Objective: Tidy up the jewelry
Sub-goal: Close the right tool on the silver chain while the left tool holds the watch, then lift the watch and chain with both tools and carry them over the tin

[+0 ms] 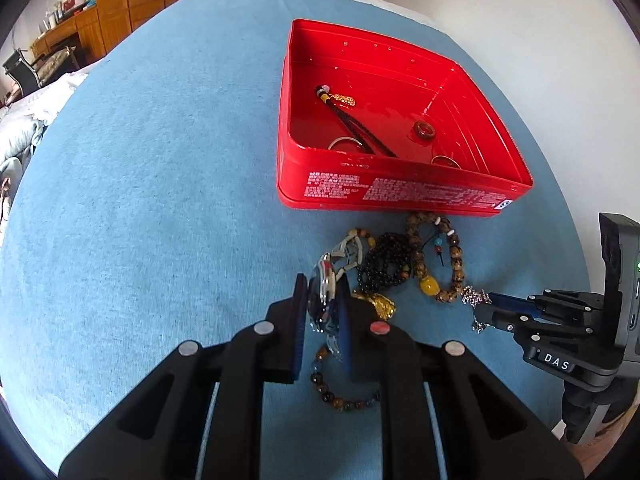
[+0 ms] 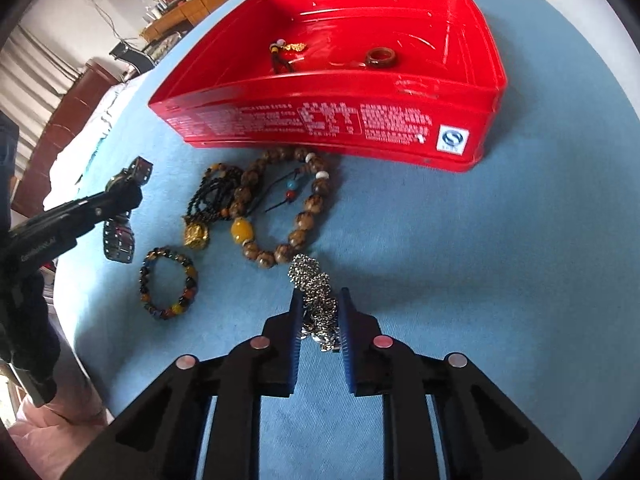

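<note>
My left gripper (image 1: 322,285) is shut on a metal wristwatch (image 1: 320,304), and its strap (image 2: 118,240) hangs below the jaws over the blue cloth. My right gripper (image 2: 320,295) is shut on a bunched silver chain (image 2: 308,274) that lies on the cloth. Seen from the left wrist, that right gripper (image 1: 486,307) sits at the right with the chain (image 1: 474,295) at its tips. The open red tin (image 1: 400,194) stands just beyond, holding a brown ring (image 1: 424,130) and a black cord with a gold charm (image 1: 344,100).
Between the grippers and the red tin (image 2: 320,120) lie a large brown bead bracelet (image 2: 316,204), a black bead necklace with a gold pendant (image 2: 216,196) and a multicoloured bead bracelet (image 2: 168,284). The cloth's edge and white bedding (image 1: 48,104) are at the left.
</note>
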`<state>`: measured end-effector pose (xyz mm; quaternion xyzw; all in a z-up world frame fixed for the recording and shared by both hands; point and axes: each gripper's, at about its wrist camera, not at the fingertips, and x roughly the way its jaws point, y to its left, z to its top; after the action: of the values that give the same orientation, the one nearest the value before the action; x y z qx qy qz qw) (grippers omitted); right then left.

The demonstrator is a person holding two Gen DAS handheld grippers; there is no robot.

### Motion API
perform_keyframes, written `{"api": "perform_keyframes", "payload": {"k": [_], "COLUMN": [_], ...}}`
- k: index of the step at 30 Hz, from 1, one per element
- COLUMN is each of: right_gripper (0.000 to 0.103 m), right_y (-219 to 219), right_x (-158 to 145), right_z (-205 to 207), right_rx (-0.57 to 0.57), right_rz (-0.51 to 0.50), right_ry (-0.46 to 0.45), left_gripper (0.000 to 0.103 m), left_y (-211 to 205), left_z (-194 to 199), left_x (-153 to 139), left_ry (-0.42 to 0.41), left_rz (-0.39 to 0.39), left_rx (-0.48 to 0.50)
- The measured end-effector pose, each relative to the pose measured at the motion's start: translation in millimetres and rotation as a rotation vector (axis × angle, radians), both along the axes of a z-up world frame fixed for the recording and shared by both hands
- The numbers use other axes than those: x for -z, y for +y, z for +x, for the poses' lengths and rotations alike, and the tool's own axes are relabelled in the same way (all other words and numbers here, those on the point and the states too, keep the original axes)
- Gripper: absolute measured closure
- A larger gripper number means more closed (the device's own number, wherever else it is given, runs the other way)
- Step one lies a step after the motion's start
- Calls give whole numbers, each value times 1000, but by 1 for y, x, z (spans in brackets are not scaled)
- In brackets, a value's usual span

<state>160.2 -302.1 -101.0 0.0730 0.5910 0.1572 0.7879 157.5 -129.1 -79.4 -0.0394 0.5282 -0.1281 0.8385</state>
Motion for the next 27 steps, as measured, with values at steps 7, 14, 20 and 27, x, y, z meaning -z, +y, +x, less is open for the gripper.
{"api": "perform_keyframes", "payload": {"k": [7, 14, 20, 27], "right_gripper": [87, 87, 87, 87], "right_y": [-7, -11, -15, -21], "right_x": [-11, -30, -52, -88], "right_z": [-20, -35, -40, -31], "right_rx": [17, 29, 33, 47], "right_rz": [10, 22, 24, 27], "right_ry": [-21, -69, -116, -185], "left_gripper": [90, 90, 90, 90], "left_y": [-2, -5, -8, -14], "left_z": [-10, -19, -24, -14], "left_x": [0, -6, -20, -42], "left_ry": [-4, -26, -58, -94], "left_rz": [-3, -11, -12, -26], "left_rx": [7, 1, 3, 4]}}
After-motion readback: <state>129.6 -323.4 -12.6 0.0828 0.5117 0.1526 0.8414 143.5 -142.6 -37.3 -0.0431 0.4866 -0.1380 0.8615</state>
